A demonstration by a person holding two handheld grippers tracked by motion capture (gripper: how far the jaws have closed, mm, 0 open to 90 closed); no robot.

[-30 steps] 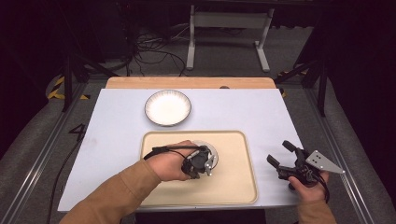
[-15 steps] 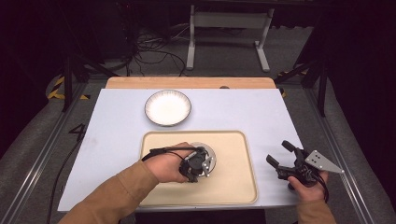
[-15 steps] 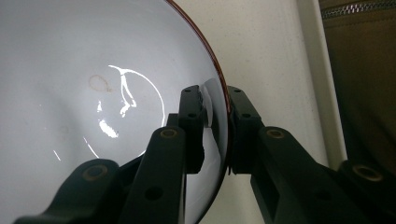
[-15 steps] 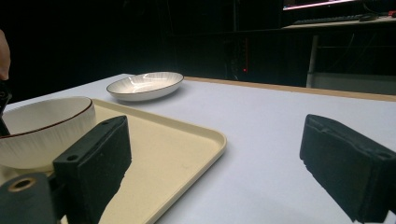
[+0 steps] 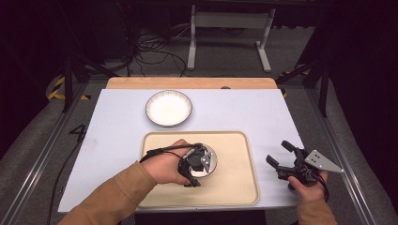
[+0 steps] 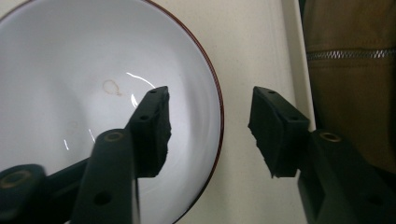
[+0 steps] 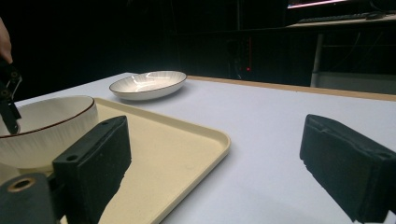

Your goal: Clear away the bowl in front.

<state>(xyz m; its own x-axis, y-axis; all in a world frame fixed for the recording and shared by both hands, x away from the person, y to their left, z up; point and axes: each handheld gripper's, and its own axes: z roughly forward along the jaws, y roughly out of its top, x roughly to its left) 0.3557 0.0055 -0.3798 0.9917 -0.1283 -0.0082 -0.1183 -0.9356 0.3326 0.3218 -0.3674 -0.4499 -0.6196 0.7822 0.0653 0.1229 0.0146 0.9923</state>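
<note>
In the high view, a white-topped counter (image 5: 117, 136) carries a cream tray (image 5: 234, 183) near the person and a shallow white plate (image 5: 168, 108) farther off, just beyond the tray's far edge. A white bowl (image 5: 210, 158) sits on the tray, left of its middle. The left hand (image 5: 166, 166) holds the left gripper (image 5: 195, 171) over the bowl's near rim. The right gripper (image 5: 284, 161) hovers over the counter right of the tray, its jaws spread.

In the left gripper view, the left gripper (image 6: 208, 126) looks straight down, jaws spread and straddling the bowl's (image 6: 70, 84) dark-edged rim: one jaw inside, one outside above the tray (image 6: 252, 56). A tan sleeve (image 6: 350, 70) lies at the right.

In the right gripper view, the right gripper (image 7: 215, 158) has its jaws wide apart, the tray's (image 7: 187, 140) corner between them. The ribbed bowl (image 7: 42, 130) stands at left, the plate (image 7: 148, 84) beyond it.
</note>
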